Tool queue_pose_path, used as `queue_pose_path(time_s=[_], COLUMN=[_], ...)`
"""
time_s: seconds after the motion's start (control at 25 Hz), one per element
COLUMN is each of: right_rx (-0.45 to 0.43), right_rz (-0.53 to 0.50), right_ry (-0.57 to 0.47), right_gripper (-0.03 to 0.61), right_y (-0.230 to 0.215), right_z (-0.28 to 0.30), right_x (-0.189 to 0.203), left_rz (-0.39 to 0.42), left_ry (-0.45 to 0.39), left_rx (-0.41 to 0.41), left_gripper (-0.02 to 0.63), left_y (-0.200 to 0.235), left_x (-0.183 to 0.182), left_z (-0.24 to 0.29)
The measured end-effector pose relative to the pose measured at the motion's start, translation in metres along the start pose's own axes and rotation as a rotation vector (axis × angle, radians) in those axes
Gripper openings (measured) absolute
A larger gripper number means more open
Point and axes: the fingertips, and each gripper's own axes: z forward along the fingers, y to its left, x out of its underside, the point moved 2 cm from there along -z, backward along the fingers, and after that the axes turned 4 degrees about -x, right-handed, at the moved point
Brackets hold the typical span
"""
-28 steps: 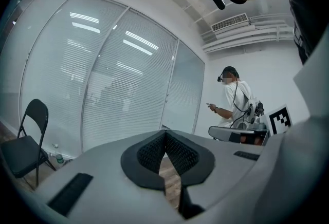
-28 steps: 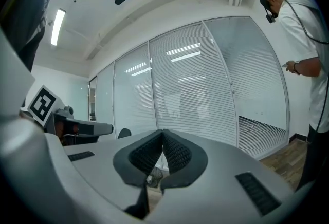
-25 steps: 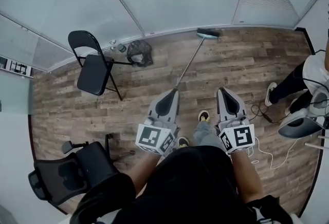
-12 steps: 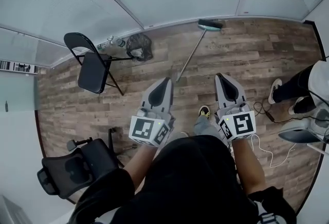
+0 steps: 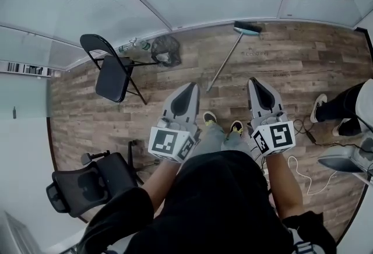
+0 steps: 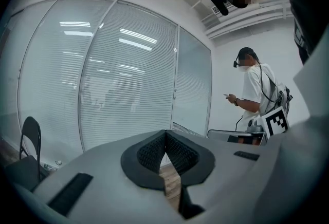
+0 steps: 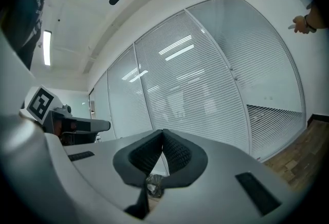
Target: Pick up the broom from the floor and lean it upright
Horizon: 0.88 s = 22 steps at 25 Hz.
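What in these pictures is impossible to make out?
- Head view: the small things beside the folding chair are too small to name.
- Head view: the bystander is cut off by the right edge.
- Gripper views: the broom is hidden; the left gripper and right gripper themselves block most of the floor.

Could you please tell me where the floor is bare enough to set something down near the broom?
The widest stretch of bare floor lies right of the broom, up to the standing person's legs. A smaller patch sits between the broom and the folding chair. It is crowded around the black bag beside that chair, and around the cables at right.
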Motion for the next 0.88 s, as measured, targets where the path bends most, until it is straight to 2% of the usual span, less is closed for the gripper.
queue_pose_path(time_s=[0.36,0.88], right_rx=[-0.035,-0.111], right_rz=[-0.037,-0.128], right_ry=[0.018,0.101], right_gripper=[0.017,0.017], right_y=[0.003,0.016], right_z=[0.032,0.167], right_x=[0.0,-0.002], left_rz=[-0.003,-0.058], left_ry=[-0.026,-0.052], left_rx=[0.007,-0.019], left_gripper=[0.021,0.021], left_y=[0.026,0.136], left_x=[-0.003,-0.022], left_z=[0.025,0.085])
